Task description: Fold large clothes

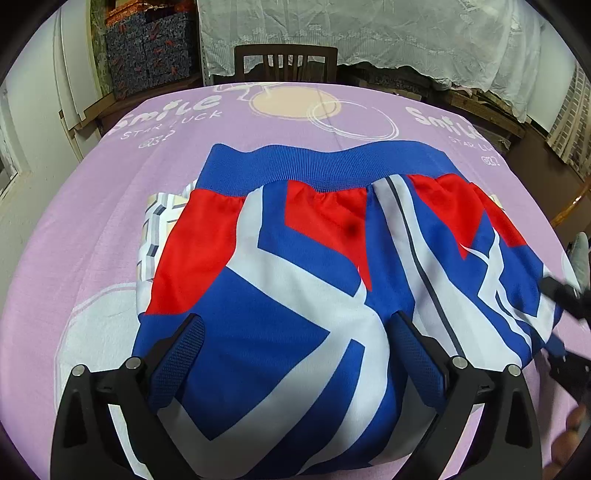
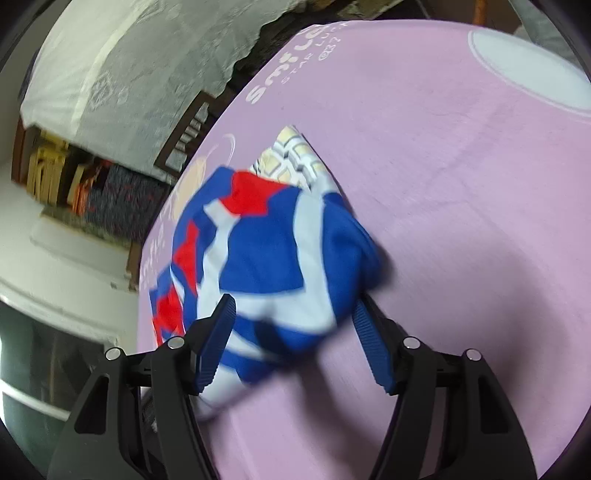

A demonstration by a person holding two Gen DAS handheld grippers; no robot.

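A red, white and blue jacket [image 1: 295,258] with a blue ribbed hem lies folded on the purple sheet, on top of a folded white patterned cloth [image 1: 159,221]. My left gripper [image 1: 295,325] is open, its blue pads spread wide over the near part of the jacket. My right gripper [image 2: 293,306] is open too, its jaws either side of the jacket's near bulging edge [image 2: 280,266]. The right gripper also shows at the right edge of the left wrist view [image 1: 565,295]. The patterned cloth also shows in the right wrist view [image 2: 291,155], beyond the jacket.
The purple sheet [image 1: 92,221] with white "Smile" print covers the table. A dark wooden chair [image 1: 286,64] stands at the far edge. Patterned boxes [image 1: 147,48] and a white lace cover [image 1: 369,33] lie behind. A wall and door frame [image 2: 55,266] lie left in the right wrist view.
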